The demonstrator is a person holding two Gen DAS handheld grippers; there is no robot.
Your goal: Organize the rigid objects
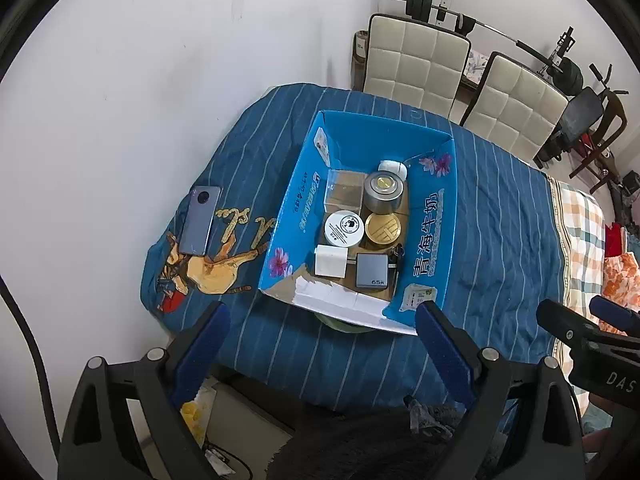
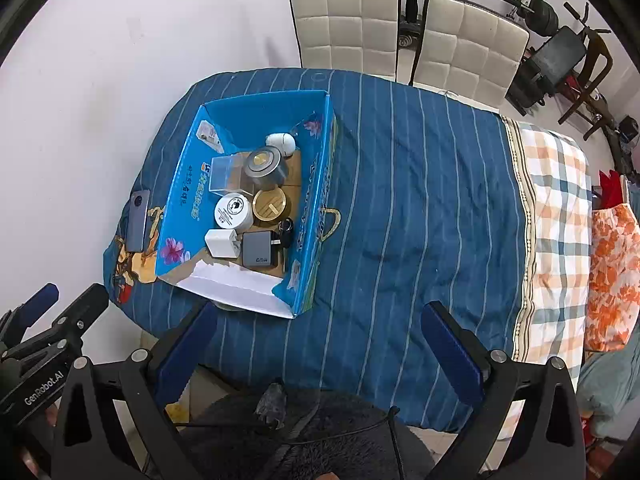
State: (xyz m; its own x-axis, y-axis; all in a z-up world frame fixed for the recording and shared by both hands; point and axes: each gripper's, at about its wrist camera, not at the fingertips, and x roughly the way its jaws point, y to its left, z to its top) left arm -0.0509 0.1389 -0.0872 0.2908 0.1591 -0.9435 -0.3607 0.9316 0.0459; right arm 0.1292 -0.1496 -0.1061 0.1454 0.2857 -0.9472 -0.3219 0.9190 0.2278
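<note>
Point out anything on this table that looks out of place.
The phone lies alone on the blue cloth, outside the blue box, at its left. The other small items are packed inside the box. Both claws hang open and empty.

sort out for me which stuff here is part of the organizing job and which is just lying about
Job:
blue box
grey charger
white charger
white-lid jar
gold-lid jar
metal tin
phone, outside the box

Lying about:
chairs
barbell
blue blanket

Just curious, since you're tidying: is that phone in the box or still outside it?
Outside. The phone lies flat on the blue cloth, left of the blue box, camera side up.
</note>
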